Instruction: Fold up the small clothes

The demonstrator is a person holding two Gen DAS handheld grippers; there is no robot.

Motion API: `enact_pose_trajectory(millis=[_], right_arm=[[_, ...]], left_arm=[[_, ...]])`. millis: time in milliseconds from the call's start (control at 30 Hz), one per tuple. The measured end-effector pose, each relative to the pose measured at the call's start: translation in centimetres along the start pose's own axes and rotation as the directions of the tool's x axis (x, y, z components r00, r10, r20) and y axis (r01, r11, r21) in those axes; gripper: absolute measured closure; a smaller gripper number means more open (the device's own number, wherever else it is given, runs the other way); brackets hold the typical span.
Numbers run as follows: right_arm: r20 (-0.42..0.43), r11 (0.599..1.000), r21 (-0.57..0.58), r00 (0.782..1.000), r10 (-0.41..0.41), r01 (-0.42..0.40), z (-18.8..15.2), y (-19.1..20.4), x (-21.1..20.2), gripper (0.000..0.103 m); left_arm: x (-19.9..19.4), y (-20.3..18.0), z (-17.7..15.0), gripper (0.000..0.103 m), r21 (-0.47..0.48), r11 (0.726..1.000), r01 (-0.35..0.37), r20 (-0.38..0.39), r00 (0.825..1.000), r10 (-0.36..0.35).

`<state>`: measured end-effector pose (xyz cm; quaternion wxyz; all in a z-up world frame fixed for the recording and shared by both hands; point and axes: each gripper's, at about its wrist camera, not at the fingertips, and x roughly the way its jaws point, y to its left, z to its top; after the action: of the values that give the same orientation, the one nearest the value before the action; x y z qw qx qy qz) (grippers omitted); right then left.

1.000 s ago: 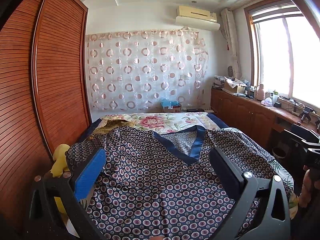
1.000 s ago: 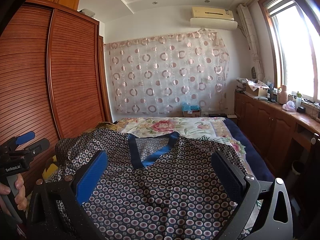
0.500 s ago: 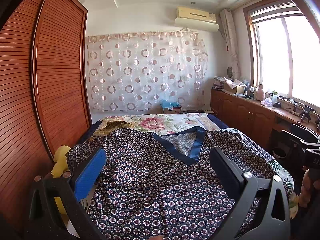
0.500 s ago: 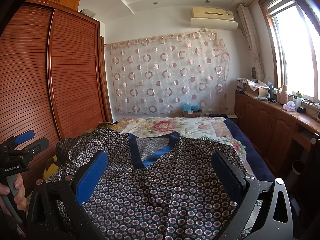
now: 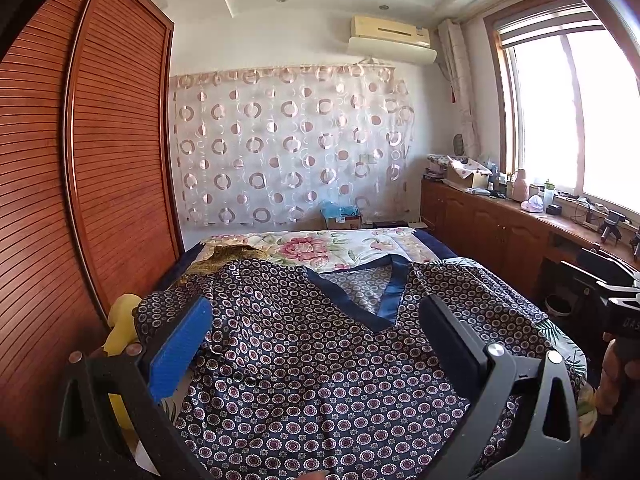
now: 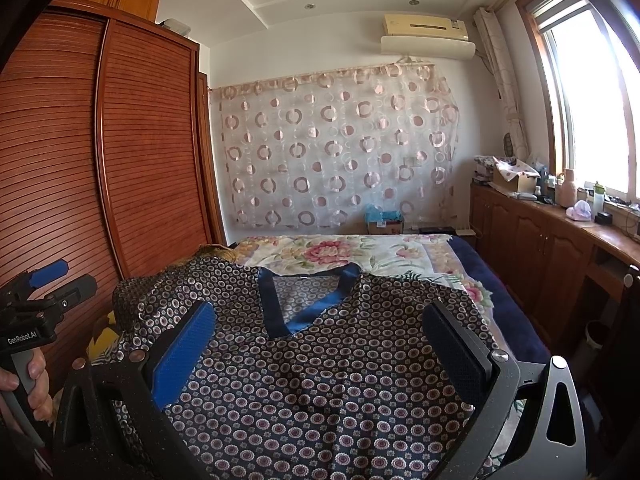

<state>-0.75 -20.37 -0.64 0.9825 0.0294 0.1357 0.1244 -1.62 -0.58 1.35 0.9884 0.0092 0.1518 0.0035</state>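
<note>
A dark navy top with a ring-and-dot print and a blue V-neck band lies spread flat on the bed, neck away from me; it also shows in the right wrist view. My left gripper hovers open and empty over its left half. My right gripper hovers open and empty over its middle. The left gripper also shows at the left edge of the right wrist view, held by a hand. The right gripper's body shows at the right edge of the left wrist view.
A floral bedsheet covers the bed beyond the top. A slatted wooden wardrobe stands close on the left. Wooden cabinets with clutter run along the right under the window. A yellow item lies at the bed's left edge.
Both grippers stay open above the top. The views shift only very slightly; the top has not moved.
</note>
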Motion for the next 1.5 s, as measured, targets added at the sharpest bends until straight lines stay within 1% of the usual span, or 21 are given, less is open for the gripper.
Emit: enact_pose_trajectory(millis=[333,567,833,1000,1167,1333,1500], right_arm=[[-0.006,1.000,0.004,1.000,0.006,-0.006,-0.2,0.0,0.2,0.000],[-0.029,1.000,-0.005,0.999,0.018,-0.018,-0.4,0.2,0.8,0.000],[-0.085,0.999,-0.020,0.996,0.029,-0.030,-1.3,0.6,2.7,0.000],[-0.115,0.999,-0.023,0.993,0.029,-0.032,-1.3,1.1,3.7,0.000],[-0.134,0.999,-0.028,0.990,0.038,-0.042,-0.9,1.6,4.3,0.000],[-0.157,0.998,-0.026,0.986,0.057,-0.062,-1.1,1.3,5.3,0.000],[-0.169,0.996,-0.024,0.982,0.086,-0.091,-1.1,1.1,6.5,0.000]], left_arm=[[0.2,0.0,-0.2,0.000,-0.004,1.000,-0.002,-0.010,1.000,0.002],[1.1,0.5,-1.1,0.000,-0.005,1.000,-0.016,-0.039,0.999,0.016],[3.4,2.7,-2.7,0.000,-0.021,0.999,-0.041,-0.121,0.992,0.039],[4.4,4.4,-3.6,0.000,-0.029,0.997,-0.065,-0.146,0.988,0.060],[5.5,5.9,-4.6,0.000,-0.017,0.996,-0.092,-0.186,0.979,0.087],[6.6,7.7,-5.1,0.000,-0.025,0.997,-0.070,-0.223,0.973,0.063],[7.6,9.9,-4.8,0.000,-0.025,0.998,-0.057,-0.240,0.970,0.049]])
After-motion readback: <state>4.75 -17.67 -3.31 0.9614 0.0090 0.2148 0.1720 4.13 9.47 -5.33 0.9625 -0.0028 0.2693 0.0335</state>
